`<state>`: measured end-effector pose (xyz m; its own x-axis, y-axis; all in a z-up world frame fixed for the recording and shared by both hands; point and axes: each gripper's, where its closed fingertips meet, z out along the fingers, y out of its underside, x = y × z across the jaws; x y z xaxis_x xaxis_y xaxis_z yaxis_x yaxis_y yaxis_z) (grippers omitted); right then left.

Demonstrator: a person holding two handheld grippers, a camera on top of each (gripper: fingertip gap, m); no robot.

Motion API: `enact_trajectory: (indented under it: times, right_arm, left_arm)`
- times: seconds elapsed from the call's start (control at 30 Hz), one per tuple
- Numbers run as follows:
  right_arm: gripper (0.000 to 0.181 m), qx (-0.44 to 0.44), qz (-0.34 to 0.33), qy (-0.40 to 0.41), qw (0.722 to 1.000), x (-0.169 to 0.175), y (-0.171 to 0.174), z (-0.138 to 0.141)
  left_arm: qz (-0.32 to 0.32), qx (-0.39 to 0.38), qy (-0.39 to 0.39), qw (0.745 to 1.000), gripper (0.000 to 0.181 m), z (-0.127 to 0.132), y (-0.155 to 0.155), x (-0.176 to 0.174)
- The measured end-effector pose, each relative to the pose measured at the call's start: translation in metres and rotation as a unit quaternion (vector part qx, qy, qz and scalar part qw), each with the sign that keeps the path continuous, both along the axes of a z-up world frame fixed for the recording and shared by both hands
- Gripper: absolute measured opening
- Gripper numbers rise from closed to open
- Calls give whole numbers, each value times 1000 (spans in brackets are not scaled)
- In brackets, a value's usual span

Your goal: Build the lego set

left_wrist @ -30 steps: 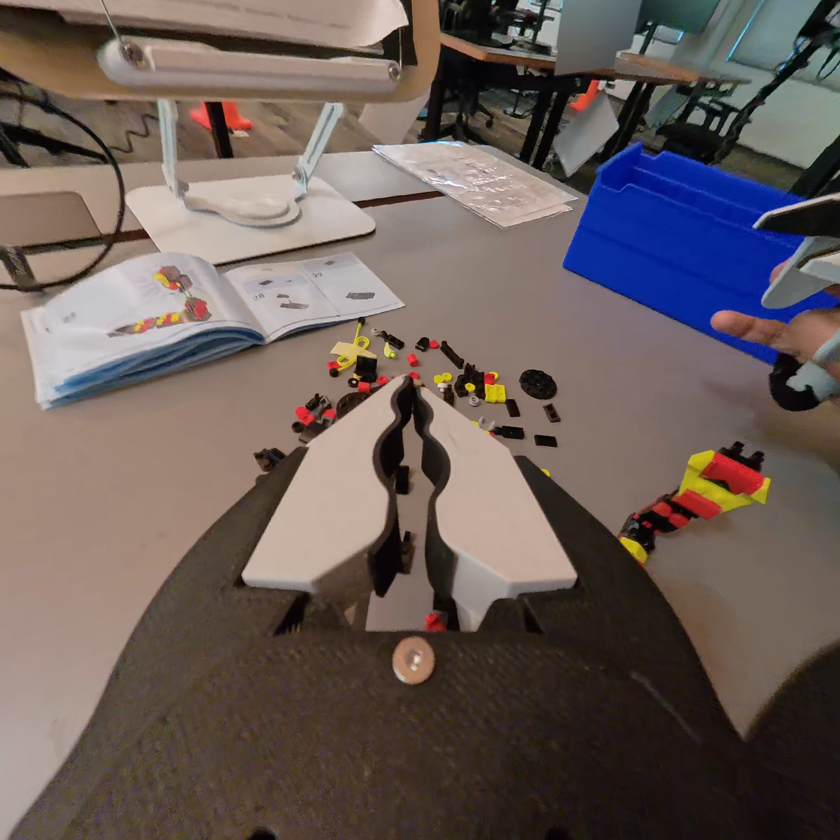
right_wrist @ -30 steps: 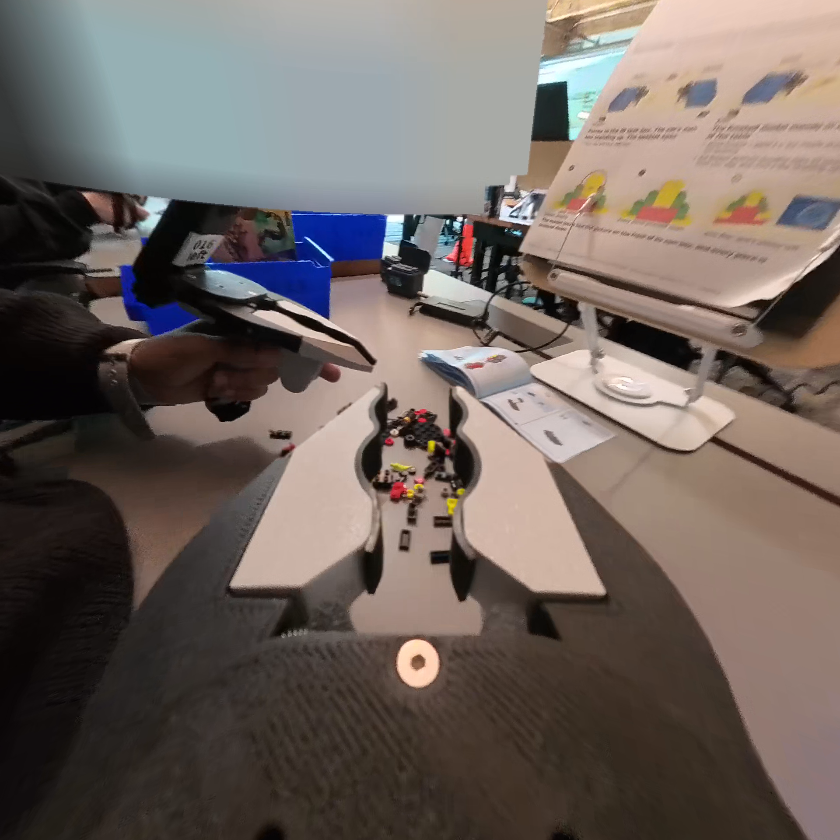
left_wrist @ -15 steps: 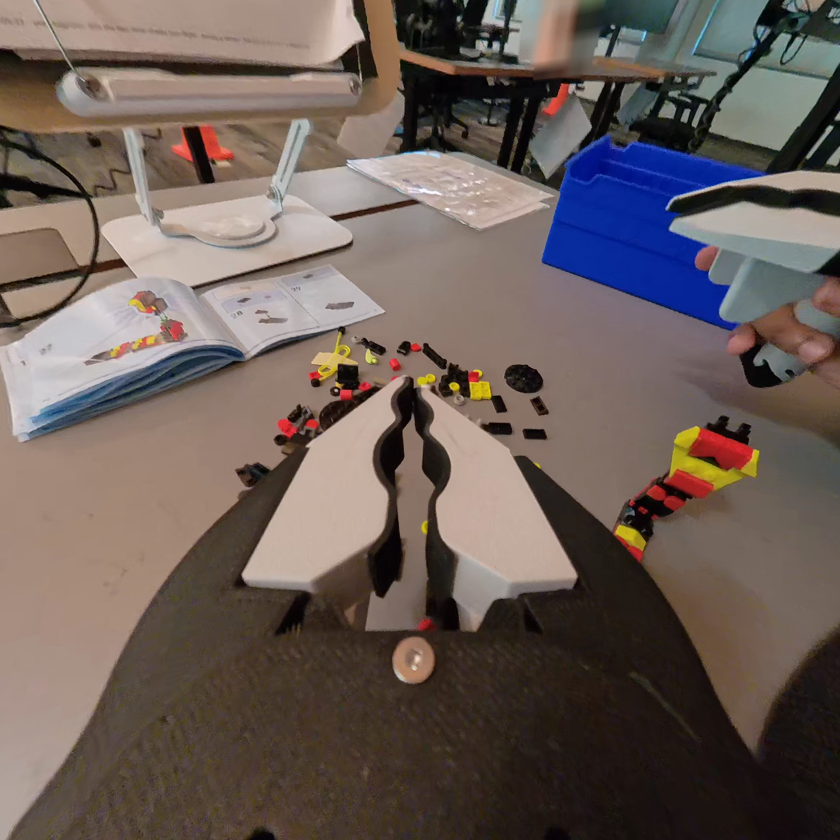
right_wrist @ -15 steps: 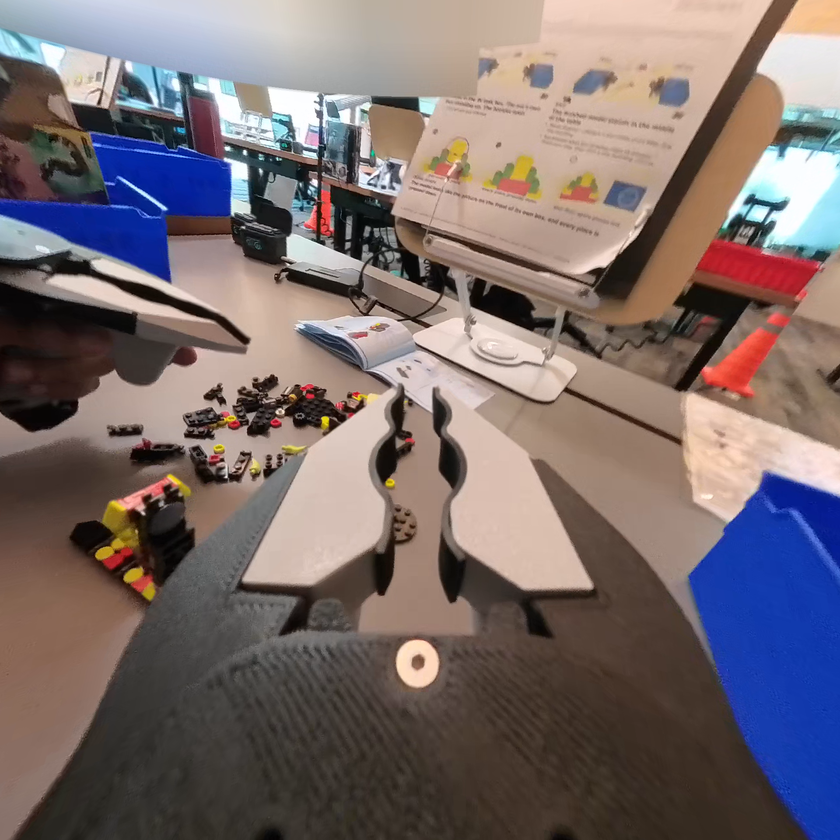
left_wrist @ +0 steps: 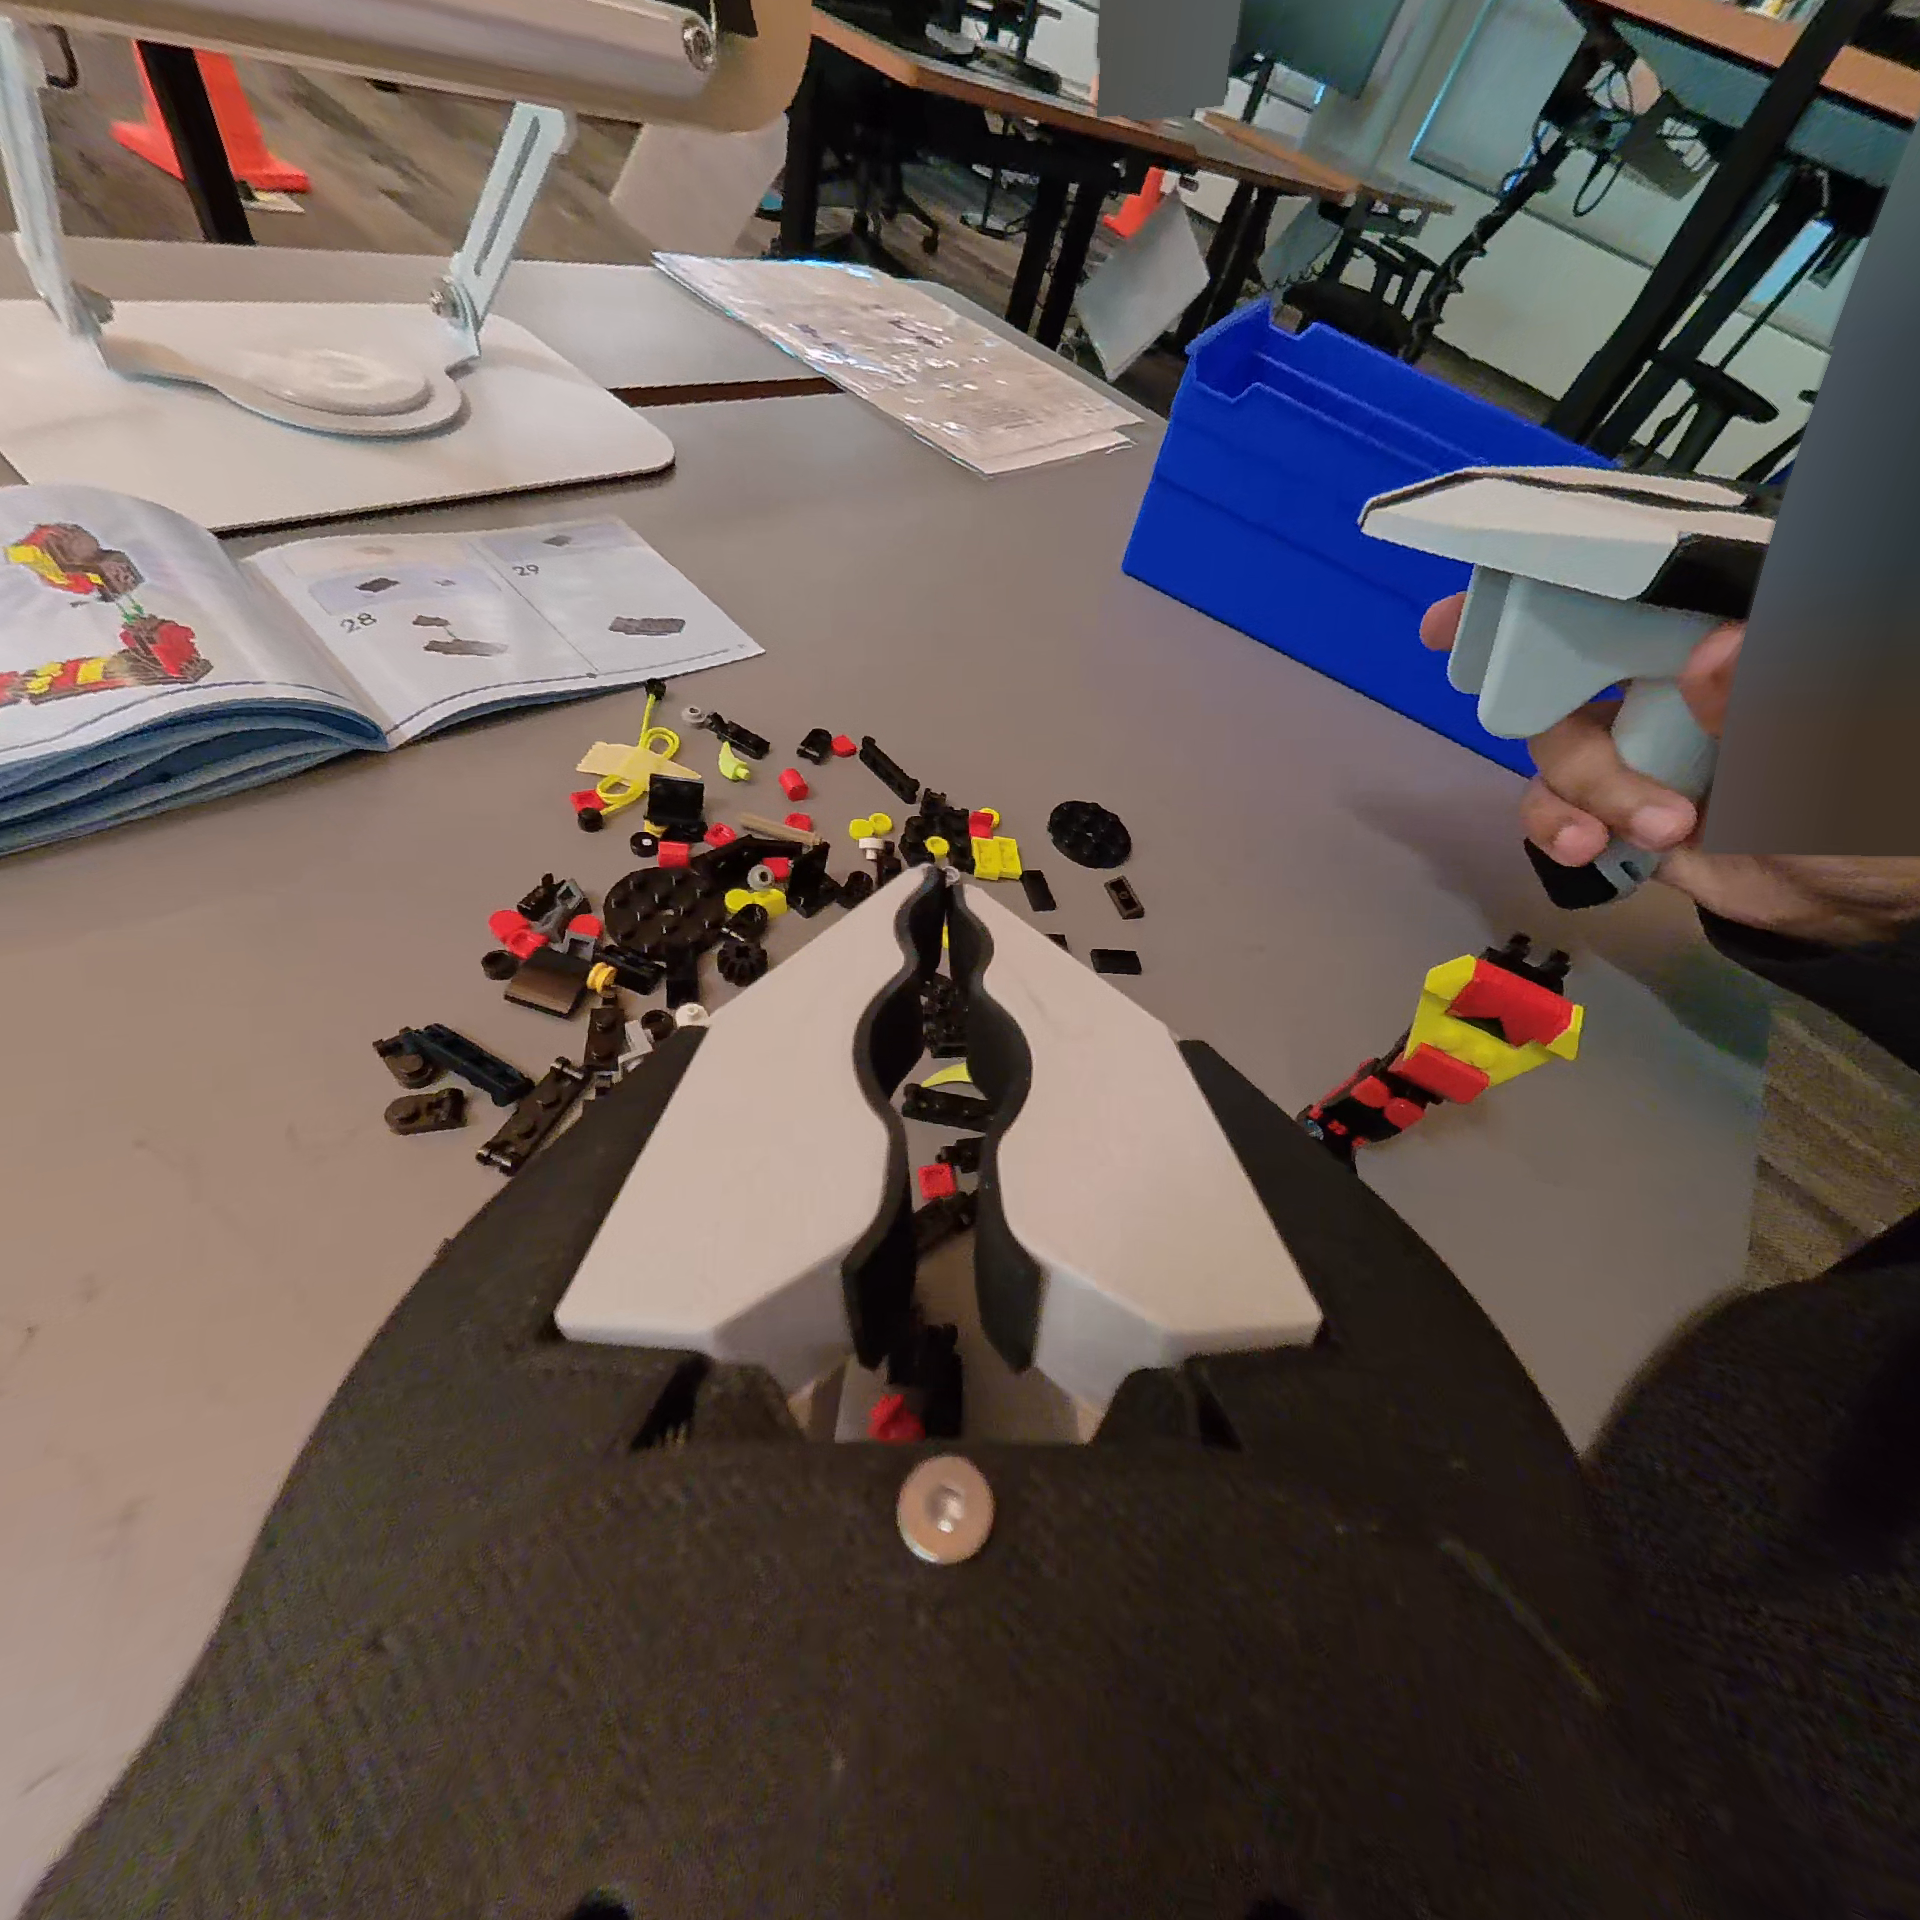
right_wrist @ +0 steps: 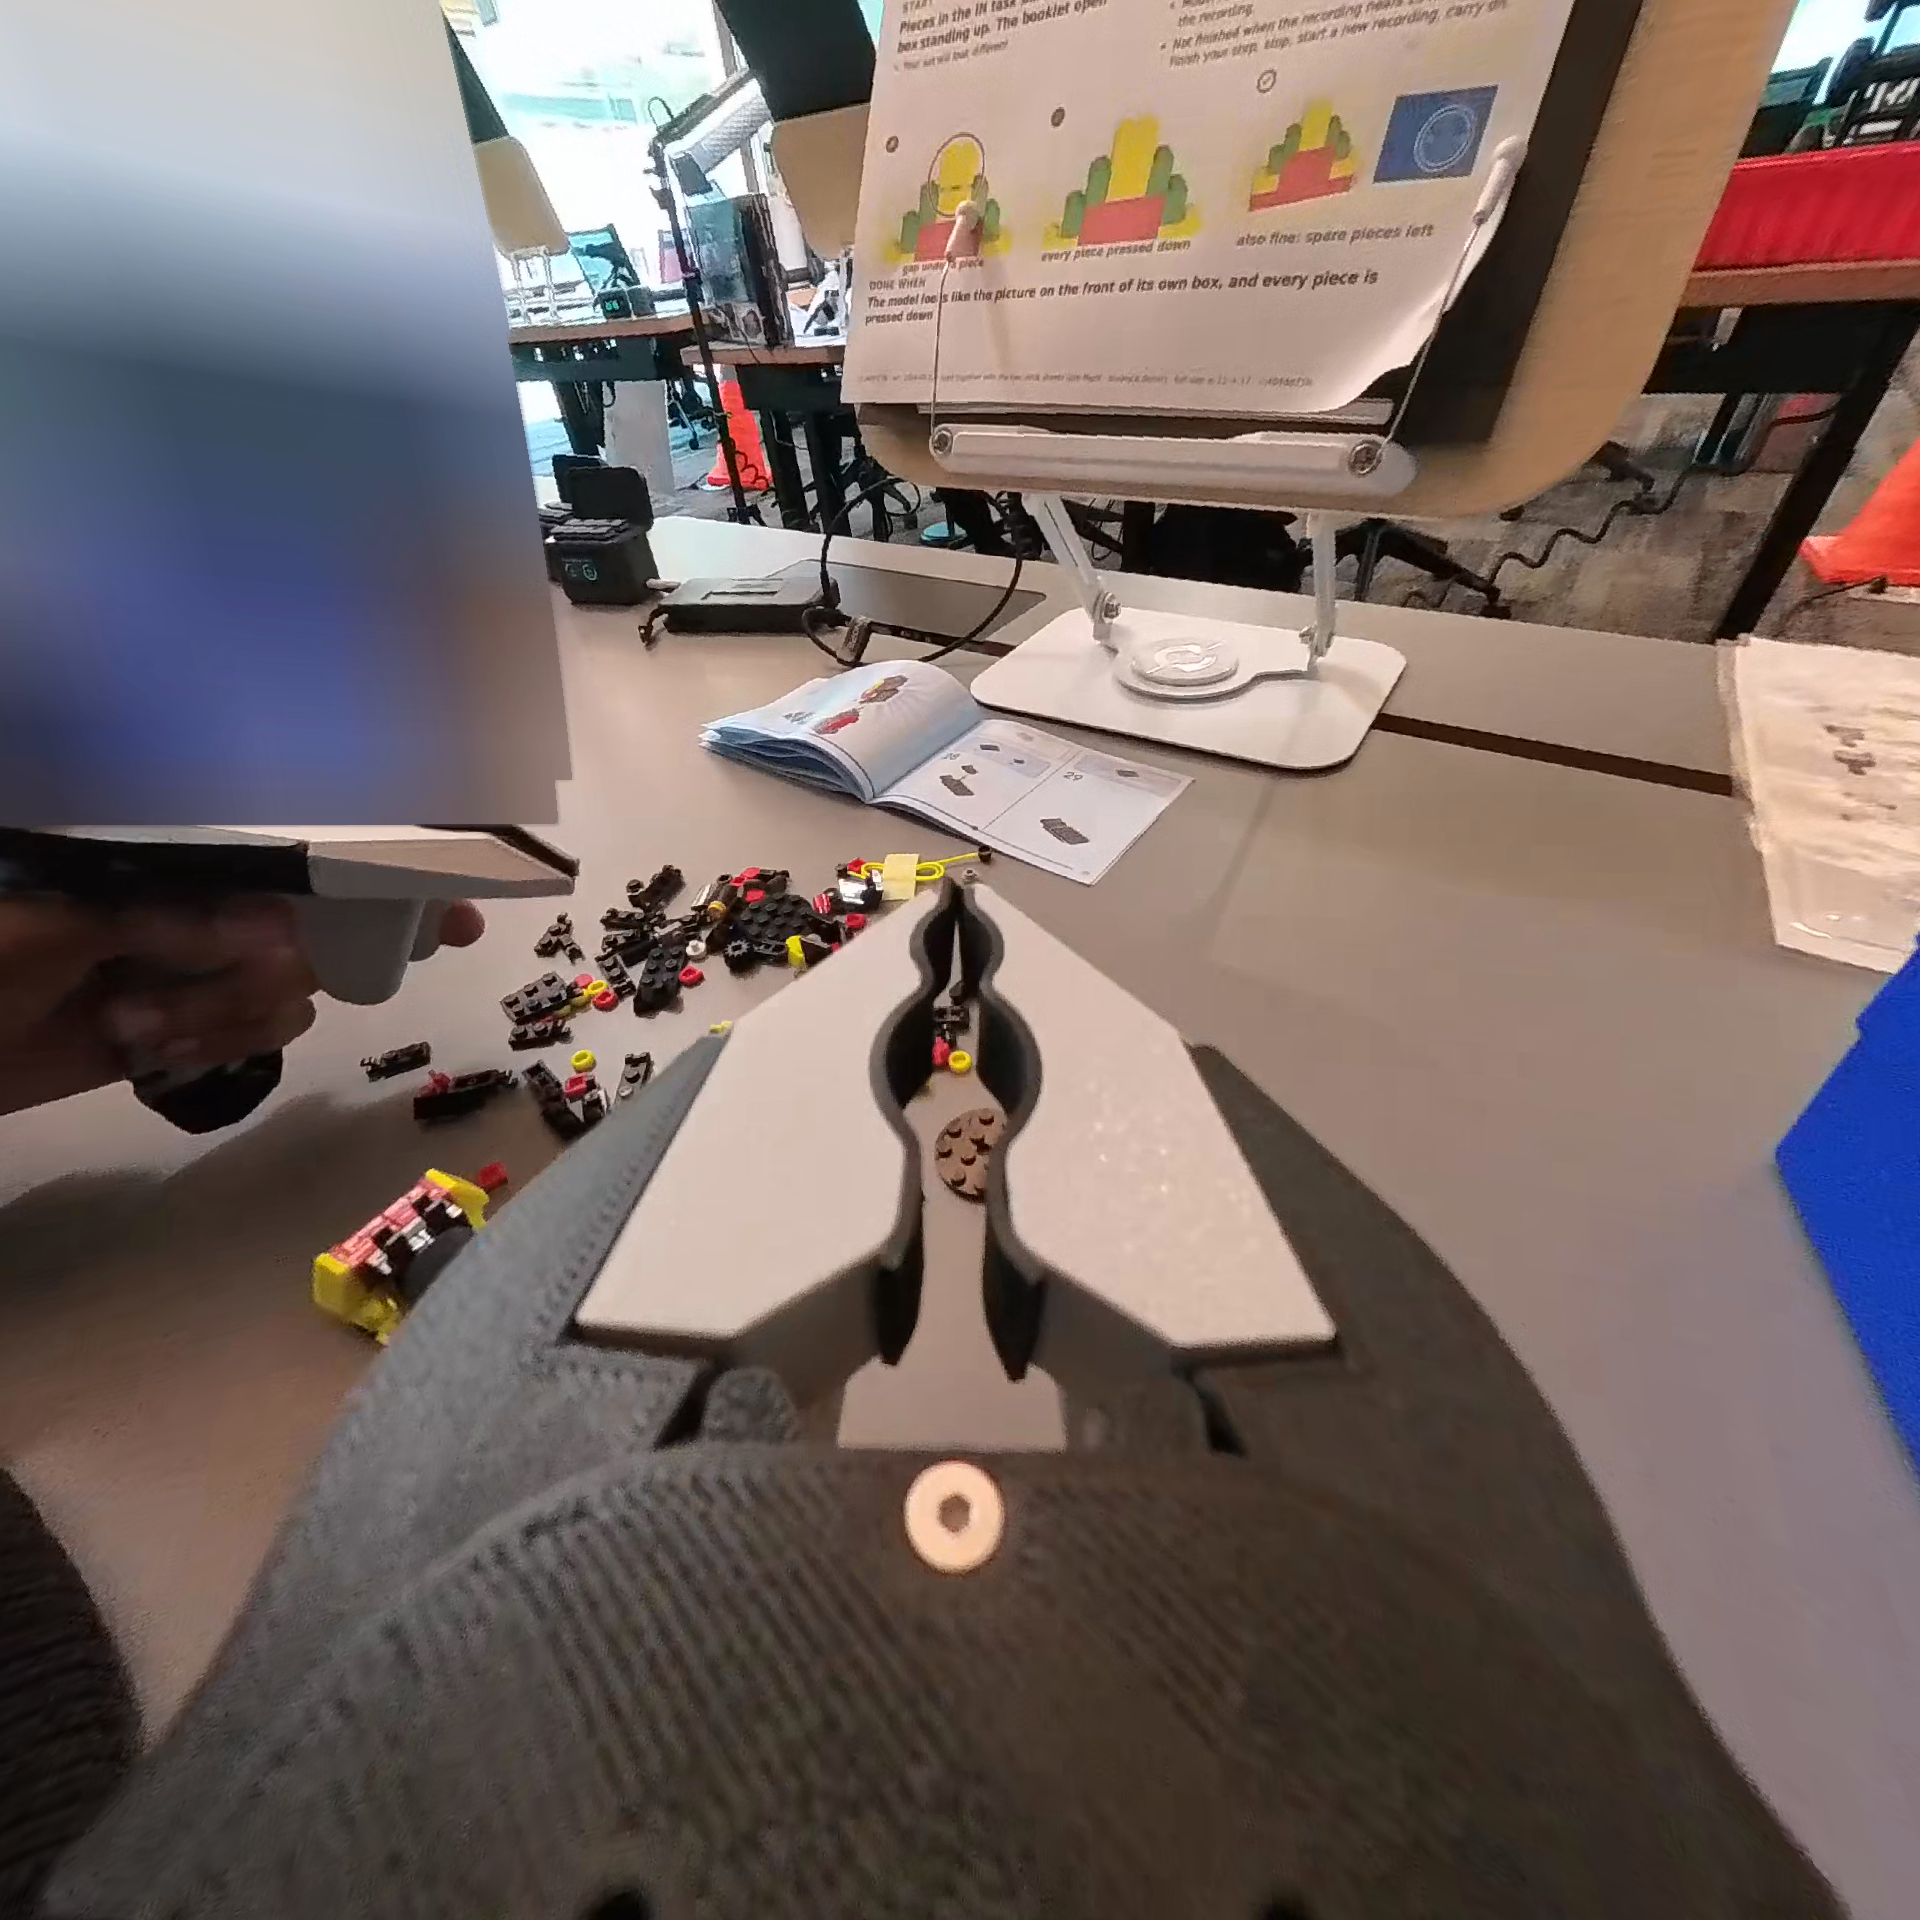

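The left tongs (left_wrist: 940,878) hover above the grey tabletop (left_wrist: 260,987) with their tips pressed together, gripping nothing. The right tongs (right_wrist: 958,894) are likewise closed at the tips and empty, held over the same tabletop. Below and ahead of both lies a scatter of small black, red and yellow lego pieces (left_wrist: 727,883), loose on the surface. A partly built red, yellow and black lego model (left_wrist: 1455,1039) lies on the tabletop to the right of the scatter, apart from it and touched by neither tongs. An open paper instruction booklet (left_wrist: 312,644) lies just beyond the pieces, in front of a white document stand (right_wrist: 1195,675). A blue plastic bin (left_wrist: 1330,520) sits well apart on the right.
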<state>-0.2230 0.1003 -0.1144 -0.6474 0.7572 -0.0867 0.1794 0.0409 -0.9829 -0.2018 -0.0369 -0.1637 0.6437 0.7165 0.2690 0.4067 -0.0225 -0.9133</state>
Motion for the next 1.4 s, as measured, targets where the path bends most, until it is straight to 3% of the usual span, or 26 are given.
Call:
enact_trajectory:
  times: [0.53, 1.4]
  right_arm:
    - [26, -1, 51, -12, 999, 8, -7, -6]
    - [25, 8, 64, -18, 998, 10, -11, -11]
  left_arm:
    - [-7, 9, -22, 1000, 1, -4, 1, 1]
    - [-19, 16, -46, 999, 8, -8, 4, 3]
